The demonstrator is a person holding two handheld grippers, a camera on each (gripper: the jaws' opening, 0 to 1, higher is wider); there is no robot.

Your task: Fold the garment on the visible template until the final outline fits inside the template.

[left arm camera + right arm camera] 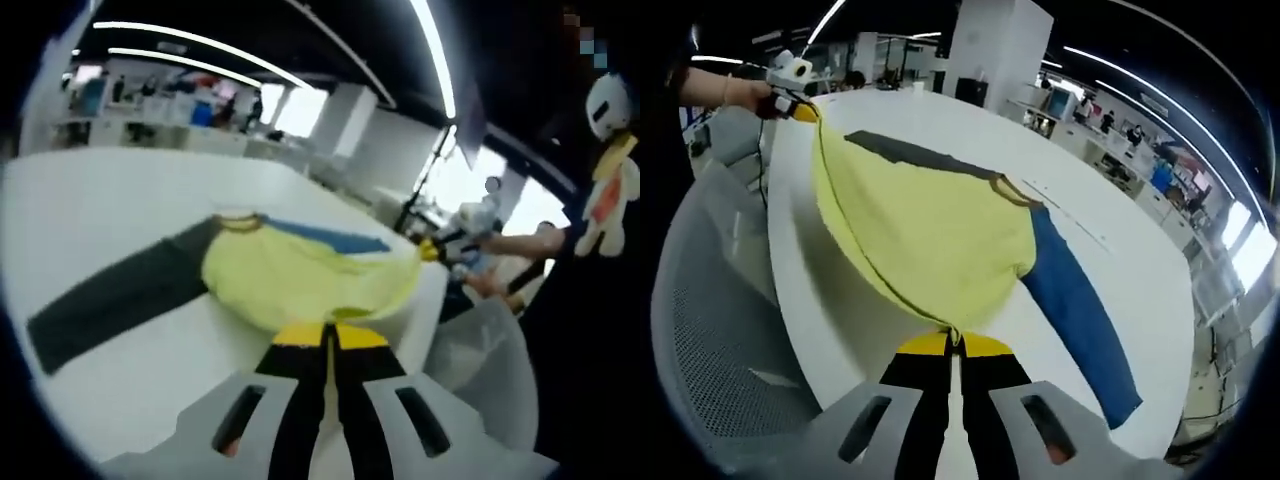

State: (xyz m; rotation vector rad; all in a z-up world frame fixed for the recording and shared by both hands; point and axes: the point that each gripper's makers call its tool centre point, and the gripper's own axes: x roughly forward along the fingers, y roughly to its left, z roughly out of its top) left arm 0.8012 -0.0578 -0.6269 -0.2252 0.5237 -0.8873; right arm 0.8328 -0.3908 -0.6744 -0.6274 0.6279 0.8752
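A long-sleeved garment lies on the white table (pixel 110 200). It has a yellow body (pixel 300 275), one dark grey sleeve (pixel 110 295) and one blue sleeve (pixel 330 238). My left gripper (pixel 328 335) is shut on one corner of the yellow hem. In the right gripper view my right gripper (pixel 956 342) is shut on the other hem corner of the yellow body (pixel 930 235). The hem edge hangs stretched between the two, lifted off the table. The grey sleeve (pixel 905 150) and the blue sleeve (pixel 1080 315) lie flat. The other gripper (pixel 790 90) shows at the far corner, held by a hand.
A grey mesh chair (pixel 710 330) stands close to the table's near edge. In the left gripper view a person's arm (pixel 520 242) reaches in from the right, and a plush toy (pixel 610 190) hangs beside it. Desks and shelves fill the room behind.
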